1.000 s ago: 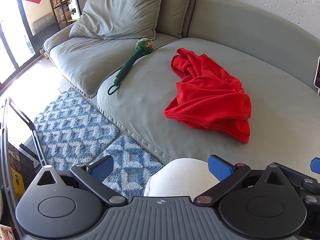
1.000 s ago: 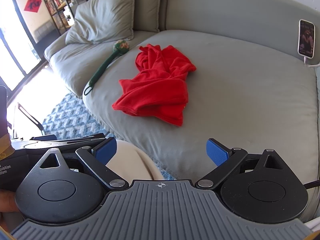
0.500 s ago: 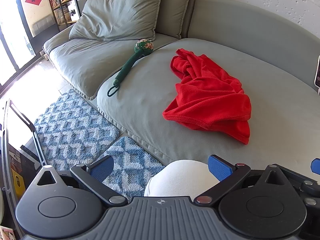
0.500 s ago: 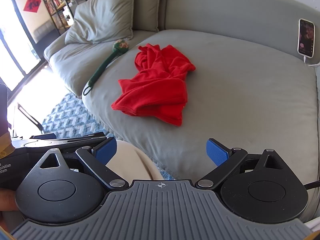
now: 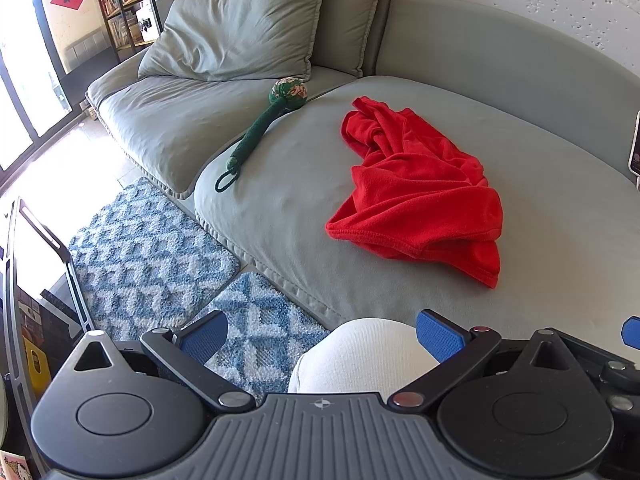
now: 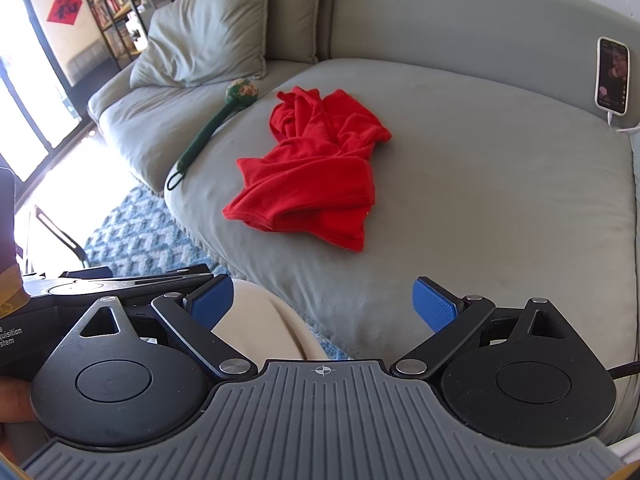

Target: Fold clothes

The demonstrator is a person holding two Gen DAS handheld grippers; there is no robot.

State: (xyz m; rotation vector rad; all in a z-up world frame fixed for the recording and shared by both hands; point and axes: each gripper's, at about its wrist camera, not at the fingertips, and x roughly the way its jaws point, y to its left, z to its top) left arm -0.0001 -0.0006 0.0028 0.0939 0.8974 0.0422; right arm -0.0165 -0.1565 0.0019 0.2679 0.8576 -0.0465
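Red garment (image 5: 416,184) crumpled on sofa (image 5: 280,184), well beyond both spread jaws.

One red garment (image 5: 416,188), one green massage stick (image 5: 260,128), two back cushions (image 5: 240,28), two rugs (image 5: 148,248), one phone (image 6: 612,76).

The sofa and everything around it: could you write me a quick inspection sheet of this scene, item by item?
Surface: grey sofa seat, soft, slightly creased.
Job's things: one red garment, crumpled in a heap on the seat, not yet folded.
Clutter: green stick with a flowered ball head lying beside the garment, apart from it; phone propped against the backrest, screen lit.
Grippers: left gripper and right gripper both open, fingers empty, held short of the garment.
Cables: white cord running from the phone.
Surroundings: grey cushion, blue patterned rug, bookshelf, bright window at left.
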